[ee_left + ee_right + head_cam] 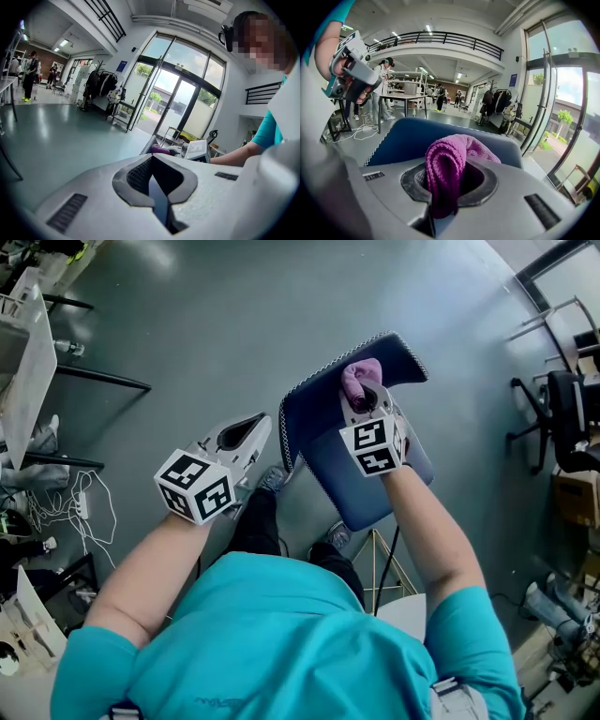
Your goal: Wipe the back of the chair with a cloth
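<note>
Right hand-held gripper [362, 396] pinches purple cloth [360, 378] at the blue chair back [317, 429].

**Bright daylight, soft shadows, heavy fisheye at the edges**

Your head view is evenly lit. The grey floor [234, 324] carries a pale patch of glare near the top edge, and only faint shadows lie beneath you. In your left gripper view, daylight pours in through the glass front [178, 93], which is close to washed out. The pale body of the left gripper [151, 158], close to the lens, looks soft. In your right gripper view, ceiling strip lights [427, 29] and tall windows [562, 93] share the lighting. The purple cloth [445, 164] is sharp enough to show its weave. Both gripper views bend straight lines hard and fade to black at the corners.
</note>
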### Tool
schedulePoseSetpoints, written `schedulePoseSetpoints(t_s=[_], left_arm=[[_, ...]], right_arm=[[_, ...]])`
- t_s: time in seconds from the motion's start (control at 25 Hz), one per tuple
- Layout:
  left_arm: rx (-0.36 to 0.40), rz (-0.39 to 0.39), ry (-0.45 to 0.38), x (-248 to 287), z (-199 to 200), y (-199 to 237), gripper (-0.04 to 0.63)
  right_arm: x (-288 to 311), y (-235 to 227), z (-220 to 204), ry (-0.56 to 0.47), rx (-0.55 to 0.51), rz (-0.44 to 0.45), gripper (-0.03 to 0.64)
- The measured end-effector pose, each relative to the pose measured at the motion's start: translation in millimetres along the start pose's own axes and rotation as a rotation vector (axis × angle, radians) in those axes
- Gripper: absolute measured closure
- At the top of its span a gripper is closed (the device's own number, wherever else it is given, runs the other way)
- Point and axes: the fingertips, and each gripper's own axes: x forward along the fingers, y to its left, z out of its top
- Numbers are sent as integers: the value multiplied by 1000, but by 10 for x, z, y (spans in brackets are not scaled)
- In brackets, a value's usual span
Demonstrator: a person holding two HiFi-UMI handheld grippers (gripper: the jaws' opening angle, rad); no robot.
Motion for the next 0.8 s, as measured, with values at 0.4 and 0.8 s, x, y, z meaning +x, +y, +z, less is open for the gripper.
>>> schedulePoseSetpoints(t_s=[0.4, 0.8], left_arm=[[-9, 4, -20, -234, -26, 61, 592], [-23, 11, -22, -345, -83, 88, 592]], right_arm=[[-56, 1067, 195, -28, -130, 170, 540], [-128, 1341, 184, -26, -129, 257, 541]])
